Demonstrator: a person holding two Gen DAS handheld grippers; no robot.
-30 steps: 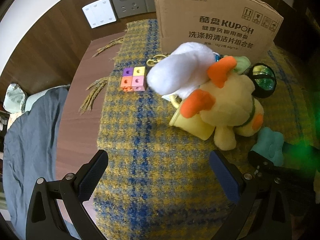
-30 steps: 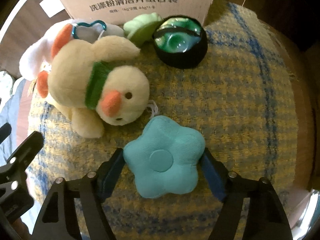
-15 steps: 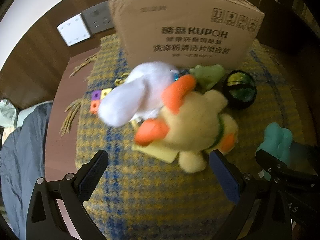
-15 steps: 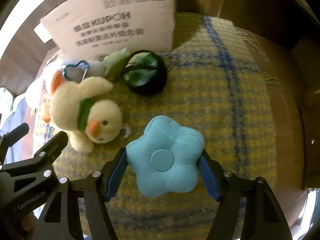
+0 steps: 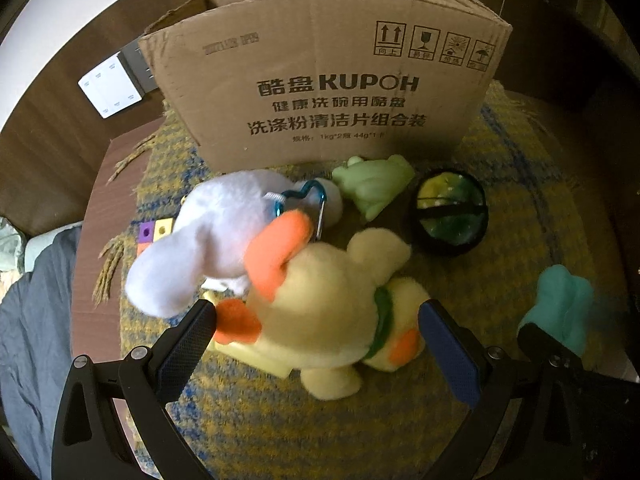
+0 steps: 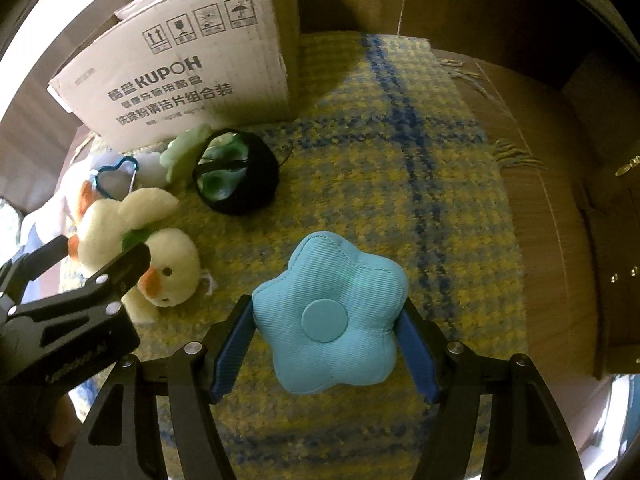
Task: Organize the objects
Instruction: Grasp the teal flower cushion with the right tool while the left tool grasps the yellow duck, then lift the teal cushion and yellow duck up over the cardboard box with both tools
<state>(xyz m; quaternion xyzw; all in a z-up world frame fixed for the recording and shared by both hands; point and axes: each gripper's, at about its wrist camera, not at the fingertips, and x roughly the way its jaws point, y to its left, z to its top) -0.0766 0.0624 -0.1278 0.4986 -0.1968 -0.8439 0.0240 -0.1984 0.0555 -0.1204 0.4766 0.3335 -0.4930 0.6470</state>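
Observation:
A yellow duck plush (image 5: 332,308) with orange feet lies on the plaid cloth (image 5: 280,432). My left gripper (image 5: 318,344) stands open astride it, and its pads do not press on the plush. A white plush (image 5: 216,240) with a blue heart clip (image 5: 304,200) leans on the duck. My right gripper (image 6: 326,320) is shut on a teal flower cushion (image 6: 328,316), held just above the cloth (image 6: 400,168). This cushion (image 5: 560,304) also shows at the right edge of the left wrist view. An open cardboard box (image 5: 320,92) stands behind the toys.
A pale green toy (image 5: 372,188) and a black round pouch (image 5: 450,216) with green inside sit in front of the box (image 6: 180,80). Small coloured cubes (image 5: 154,232) lie left of the white plush. The cloth's right part borders bare wood (image 6: 540,200).
My left gripper has moved in over the duck, which now lies between its fingers. My right gripper has tightened on the flower cushion and carried it up and away from the duck.

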